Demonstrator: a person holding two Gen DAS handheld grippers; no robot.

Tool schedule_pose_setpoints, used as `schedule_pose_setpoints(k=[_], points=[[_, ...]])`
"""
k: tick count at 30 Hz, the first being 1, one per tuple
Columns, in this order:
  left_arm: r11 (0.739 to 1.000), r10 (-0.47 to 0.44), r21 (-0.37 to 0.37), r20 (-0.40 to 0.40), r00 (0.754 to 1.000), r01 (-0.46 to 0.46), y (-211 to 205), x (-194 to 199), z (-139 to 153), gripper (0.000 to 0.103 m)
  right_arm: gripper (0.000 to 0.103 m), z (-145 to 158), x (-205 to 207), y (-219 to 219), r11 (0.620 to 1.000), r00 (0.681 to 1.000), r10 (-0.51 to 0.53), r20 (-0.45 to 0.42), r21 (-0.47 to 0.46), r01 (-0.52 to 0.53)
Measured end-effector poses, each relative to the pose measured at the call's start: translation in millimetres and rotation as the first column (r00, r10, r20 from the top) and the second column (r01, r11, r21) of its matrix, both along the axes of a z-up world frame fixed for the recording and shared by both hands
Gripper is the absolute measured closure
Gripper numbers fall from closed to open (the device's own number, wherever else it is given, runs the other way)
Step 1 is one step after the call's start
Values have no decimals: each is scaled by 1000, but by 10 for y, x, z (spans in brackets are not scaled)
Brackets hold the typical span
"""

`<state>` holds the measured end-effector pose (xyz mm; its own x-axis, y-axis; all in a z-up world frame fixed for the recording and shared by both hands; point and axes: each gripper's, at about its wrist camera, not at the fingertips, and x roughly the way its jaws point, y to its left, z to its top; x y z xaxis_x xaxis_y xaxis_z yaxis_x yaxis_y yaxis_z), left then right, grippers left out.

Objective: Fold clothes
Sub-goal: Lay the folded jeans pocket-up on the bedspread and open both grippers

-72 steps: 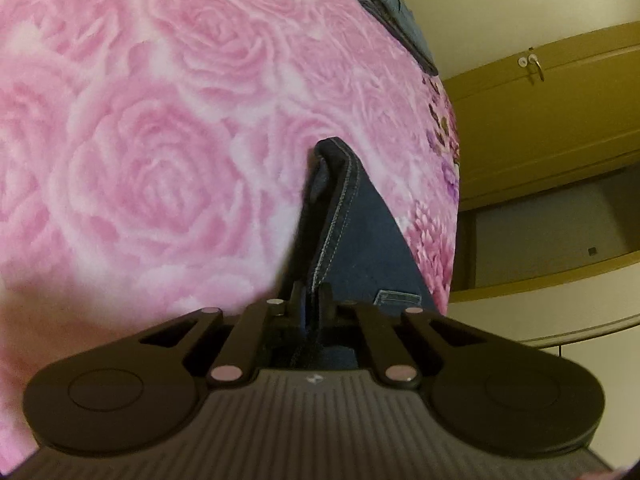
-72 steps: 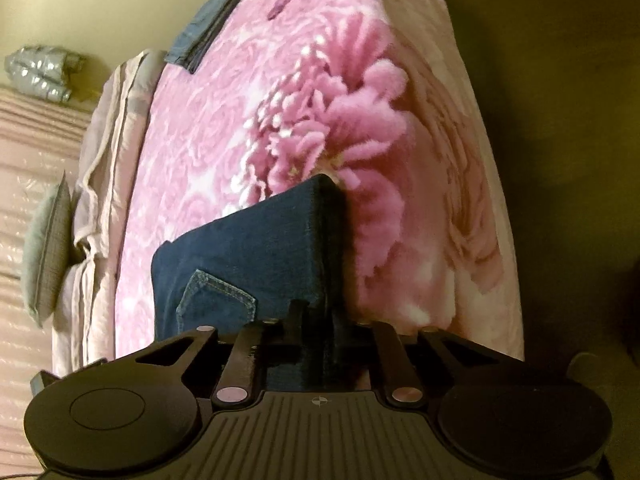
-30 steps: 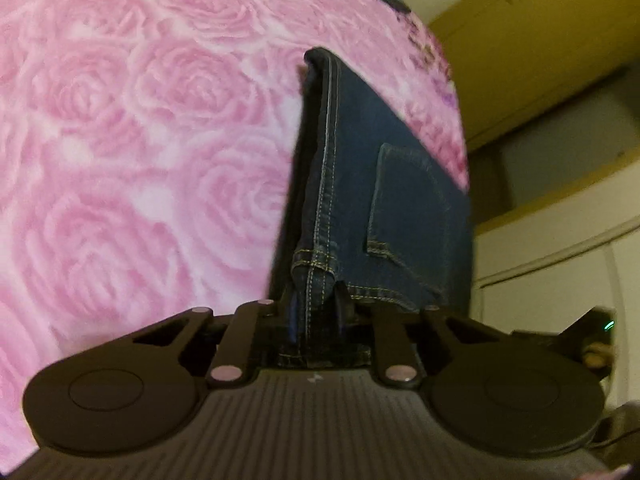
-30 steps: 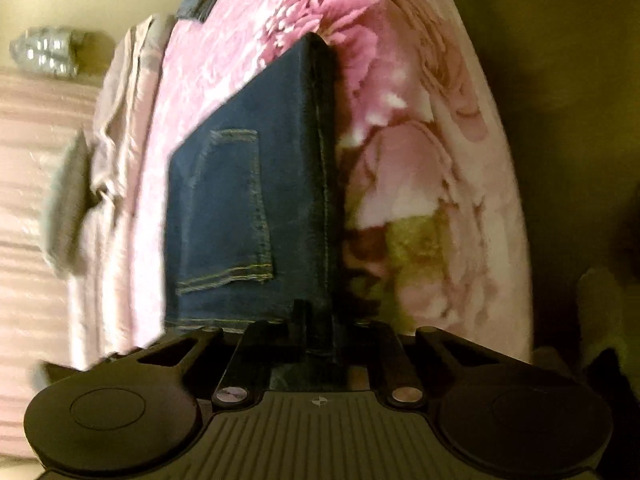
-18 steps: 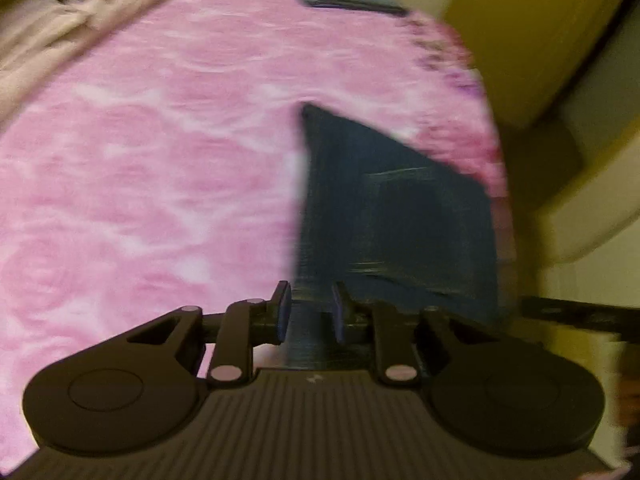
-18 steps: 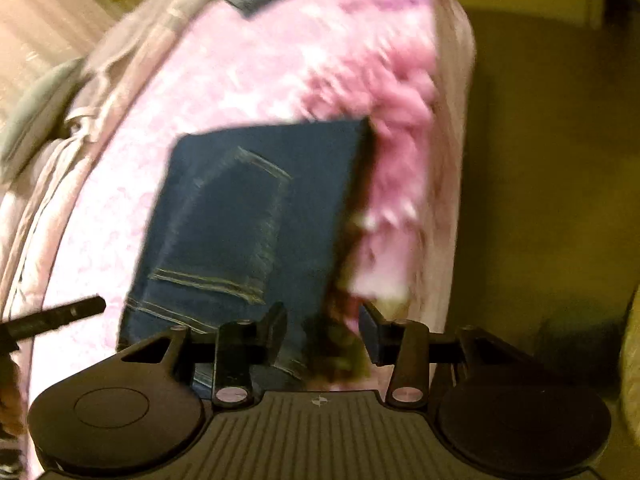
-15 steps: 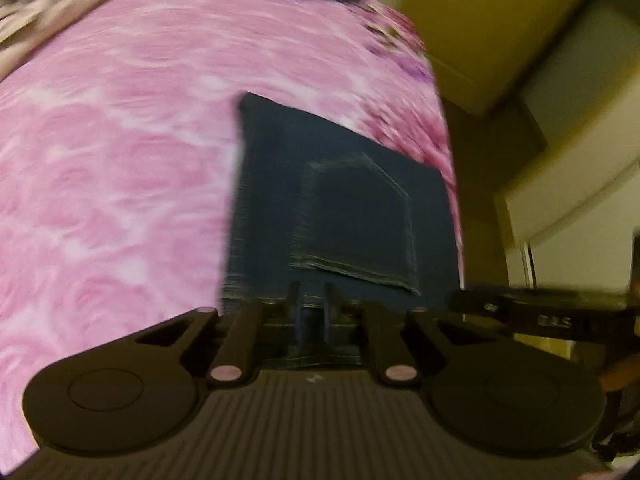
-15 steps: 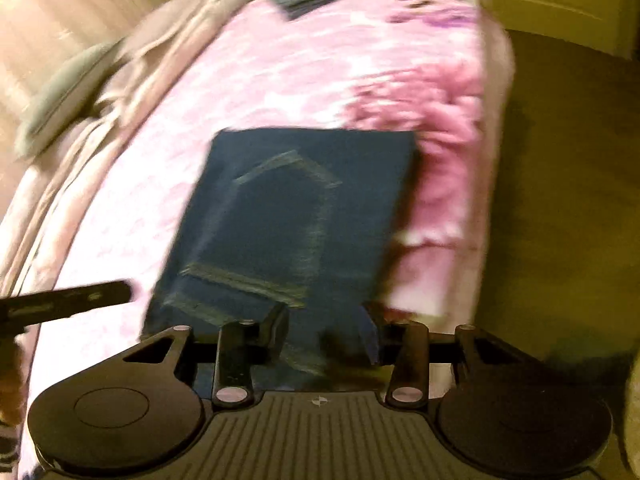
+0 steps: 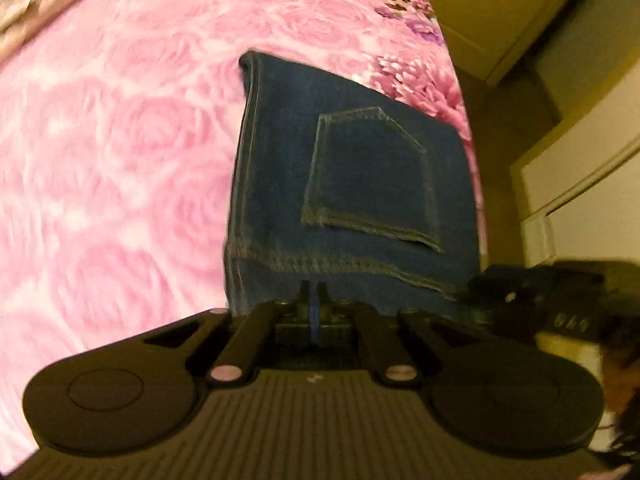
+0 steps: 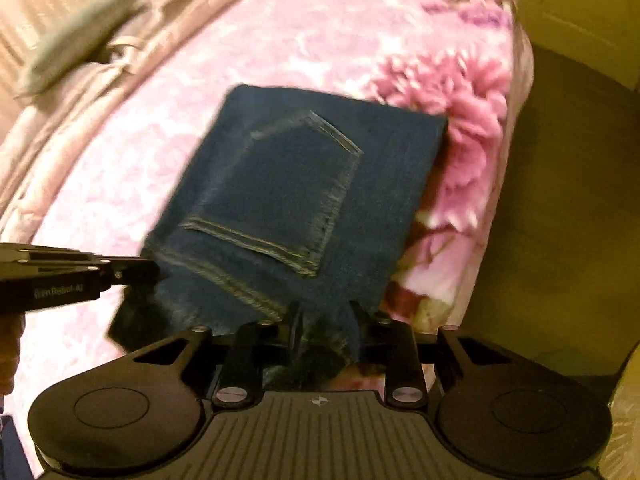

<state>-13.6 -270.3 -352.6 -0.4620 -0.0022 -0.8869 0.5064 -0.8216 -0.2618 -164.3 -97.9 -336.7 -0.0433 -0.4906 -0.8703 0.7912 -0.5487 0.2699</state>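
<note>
Left wrist view: a pink rose blanket point(image 9: 120, 160) covers the bed, with folded jeans point(image 9: 352, 184) lying flat near its edge, back pocket point(image 9: 372, 184) up. The left gripper point(image 9: 311, 292) has its jaws pinched almost together at the jeans' near hem.

Right wrist view: the right gripper point(image 10: 325, 316) stands with jaws apart, straddling the jeans' point(image 10: 296, 200) near corner without clamping it.

jeans point(image 9: 352, 184): you had them hanging up off the bed by the waistband; now they're a folded rectangle lying flat on the pink blanket point(image 9: 120, 160), back pocket up.
left gripper point(image 9: 312, 300): popped apart for a moment, now your jaws are pinched nearly together again at the waistband edge.
right gripper point(image 10: 326, 328): was clamped on the denim, now your fingers are spread over the near edge.
</note>
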Motion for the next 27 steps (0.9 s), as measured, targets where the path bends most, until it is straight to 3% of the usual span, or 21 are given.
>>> schedule_pose_setpoints(k=[3,5,9,10,11,13,17,22,27], points=[[999,35,-22,37,999,-34,85,37,-195,102,75,-190,151,-44,996,998,62,7,70,-63],[998,66,-26,58,996,-65,91,3,-162,102,75,-262,206,-97,992,995,94,-17,89,-92],[994,105,-35,150,983,-101,169,-45,107,103,74,-90,99,-130,988,996,74,54,130,-81],[993,120,-41,167,979,-115,190,-47,205,103,69,-22,66,-91,989,995,56,77,136,-66],[990,138,-50,181,974,-131,213,-44,316,102,52,52,43,-58,987,994,44,99,149,-58],[983,181,-60,203,962,-173,262,-47,537,102,38,208,25,-7,984,990,29,135,171,-52],[969,244,-101,234,941,-226,401,-101,968,97,38,497,-7,35,981,986,21,162,187,-52],[960,262,-164,233,937,-228,606,-210,1366,90,37,748,-41,58,974,988,43,150,214,-75],[953,270,-201,220,937,-227,808,-281,1605,88,30,981,-59,117,971,990,79,120,214,-104]])
